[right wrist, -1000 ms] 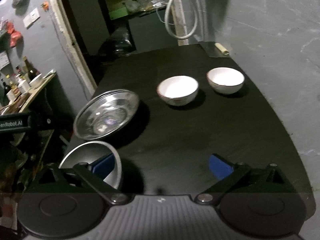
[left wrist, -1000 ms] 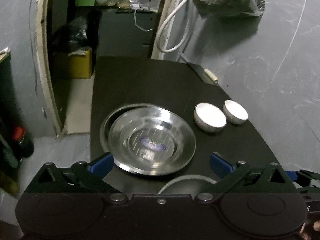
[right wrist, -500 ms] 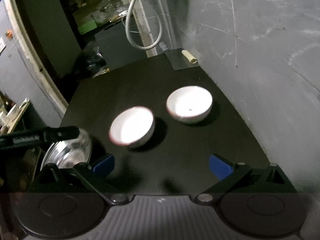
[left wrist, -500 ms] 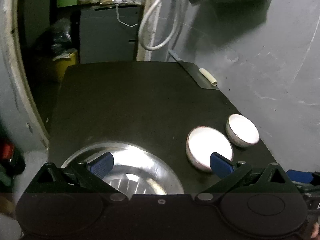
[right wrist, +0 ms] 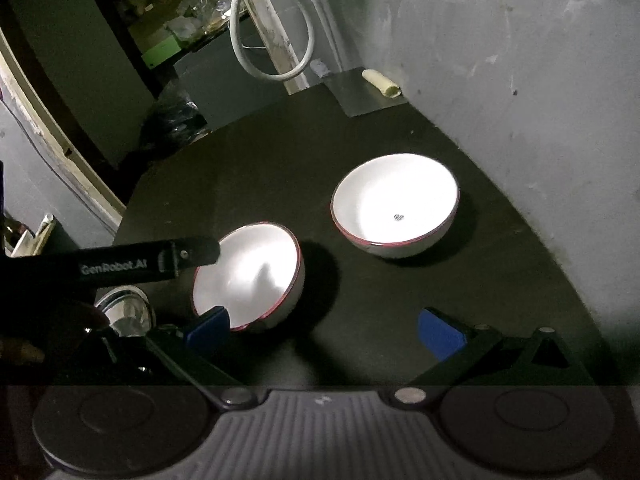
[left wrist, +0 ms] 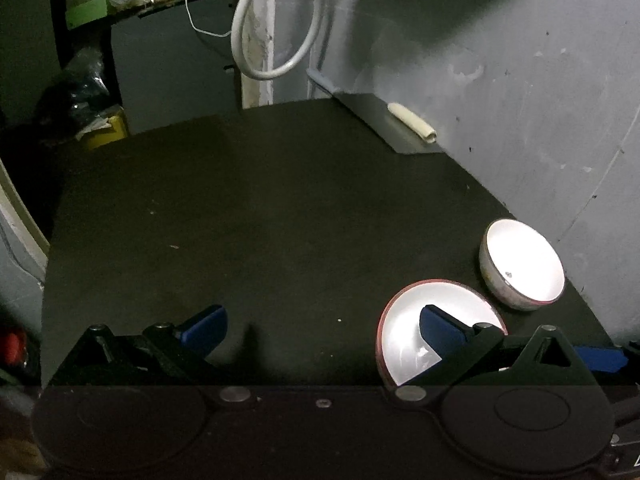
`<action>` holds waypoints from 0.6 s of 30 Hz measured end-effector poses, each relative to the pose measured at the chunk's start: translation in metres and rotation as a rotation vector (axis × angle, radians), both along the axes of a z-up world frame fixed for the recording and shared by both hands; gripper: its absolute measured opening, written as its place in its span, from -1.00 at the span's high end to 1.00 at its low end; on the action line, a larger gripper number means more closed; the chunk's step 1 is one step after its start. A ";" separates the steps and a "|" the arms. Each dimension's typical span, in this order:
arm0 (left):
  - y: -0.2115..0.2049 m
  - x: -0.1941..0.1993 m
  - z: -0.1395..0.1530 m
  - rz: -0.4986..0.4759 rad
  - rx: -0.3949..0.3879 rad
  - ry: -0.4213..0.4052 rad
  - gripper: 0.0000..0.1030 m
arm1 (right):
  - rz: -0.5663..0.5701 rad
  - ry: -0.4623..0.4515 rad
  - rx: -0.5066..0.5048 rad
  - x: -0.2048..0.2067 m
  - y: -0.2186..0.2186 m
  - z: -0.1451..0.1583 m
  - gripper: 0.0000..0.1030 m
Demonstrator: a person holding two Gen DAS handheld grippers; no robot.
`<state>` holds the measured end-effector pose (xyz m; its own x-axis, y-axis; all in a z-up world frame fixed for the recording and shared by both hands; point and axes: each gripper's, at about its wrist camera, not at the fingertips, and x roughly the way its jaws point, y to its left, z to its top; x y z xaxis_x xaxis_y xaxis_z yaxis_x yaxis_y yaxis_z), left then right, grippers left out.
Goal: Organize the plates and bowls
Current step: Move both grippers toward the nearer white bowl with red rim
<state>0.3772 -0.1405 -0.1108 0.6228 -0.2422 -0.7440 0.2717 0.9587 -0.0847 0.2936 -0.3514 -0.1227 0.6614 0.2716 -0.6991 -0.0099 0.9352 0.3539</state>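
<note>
A dim, grey-walled room is framing a black table point(left wrist: 280, 208), with a white hose point(right wrist: 272, 56) looping down the wall behind it and cluttered shelves receding into the dark doorway. Both hand-held grippers are now closing in on the two white, red-rimmed bowls at the table's right side, having swung away from the steel plates that filled the left wrist view a second ago; those plates are now showing only as a glint point(right wrist: 128, 312) at the lower left of the right wrist view. The left hand-held gripper point(left wrist: 320, 326) is hovering with its jaws wide apart, its right blue pad overlapping the near bowl point(left wrist: 404, 332). The right hand-held gripper point(right wrist: 326, 326) is likewise standing apart and holding nothing, its left pad at the near bowl's point(right wrist: 248, 276) front rim. The far bowl point(right wrist: 396, 204) is sitting just beside the wall, apart from its twin. The shift is suggesting that the plates are dealt with and that nesting the bowls is the step in hand. A small cream roll point(left wrist: 412, 122) is lying on a metal sheet at the table's far corner.
</note>
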 end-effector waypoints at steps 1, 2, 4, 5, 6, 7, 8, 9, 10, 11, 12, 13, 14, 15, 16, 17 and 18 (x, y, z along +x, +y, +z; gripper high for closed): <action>0.000 0.001 -0.001 -0.003 -0.003 0.008 -0.98 | 0.003 0.001 0.000 0.002 0.000 -0.001 -0.92; -0.001 0.002 -0.003 -0.007 -0.006 0.016 -0.98 | 0.009 0.000 0.002 0.004 0.001 -0.002 -0.88; -0.002 0.002 -0.005 -0.012 -0.007 0.025 -0.98 | 0.022 -0.003 0.007 0.006 0.003 -0.003 -0.84; -0.003 0.002 -0.005 -0.016 -0.007 0.029 -0.98 | 0.029 -0.004 0.011 0.007 0.004 -0.003 -0.81; -0.004 0.001 -0.006 -0.020 -0.008 0.033 -0.98 | 0.036 -0.006 0.012 0.008 0.004 -0.004 -0.76; -0.004 0.000 -0.006 -0.023 -0.009 0.036 -0.98 | 0.043 -0.005 0.014 0.009 0.005 -0.005 -0.73; -0.005 0.000 -0.007 -0.026 -0.011 0.040 -0.97 | 0.050 -0.004 0.016 0.010 0.006 -0.005 -0.70; -0.006 0.000 -0.007 -0.029 -0.017 0.042 -0.88 | 0.054 -0.008 0.021 0.010 0.006 -0.005 -0.66; -0.006 -0.001 -0.008 -0.034 -0.023 0.047 -0.85 | 0.057 -0.011 0.020 0.011 0.007 -0.005 -0.62; -0.007 -0.001 -0.008 -0.038 -0.026 0.054 -0.80 | 0.061 -0.016 0.013 0.012 0.008 -0.005 -0.52; -0.008 -0.001 -0.008 -0.040 -0.030 0.058 -0.73 | 0.064 -0.020 0.009 0.012 0.008 -0.005 -0.43; -0.008 -0.001 -0.009 -0.043 -0.034 0.062 -0.68 | 0.067 -0.024 0.006 0.012 0.009 -0.004 -0.38; -0.009 -0.002 -0.009 -0.046 -0.038 0.066 -0.59 | 0.068 -0.028 0.003 0.012 0.010 -0.003 -0.31; -0.010 -0.002 -0.009 -0.049 -0.043 0.071 -0.52 | 0.071 -0.031 0.000 0.012 0.010 -0.003 -0.27; -0.010 -0.002 -0.009 -0.050 -0.048 0.074 -0.49 | 0.073 -0.033 -0.001 0.012 0.011 -0.003 -0.25; -0.012 -0.003 -0.009 -0.051 -0.051 0.078 -0.44 | 0.076 -0.035 -0.001 0.012 0.011 -0.002 -0.20; -0.012 -0.002 -0.009 -0.050 -0.053 0.079 -0.44 | 0.078 -0.036 0.000 0.012 0.011 -0.002 -0.16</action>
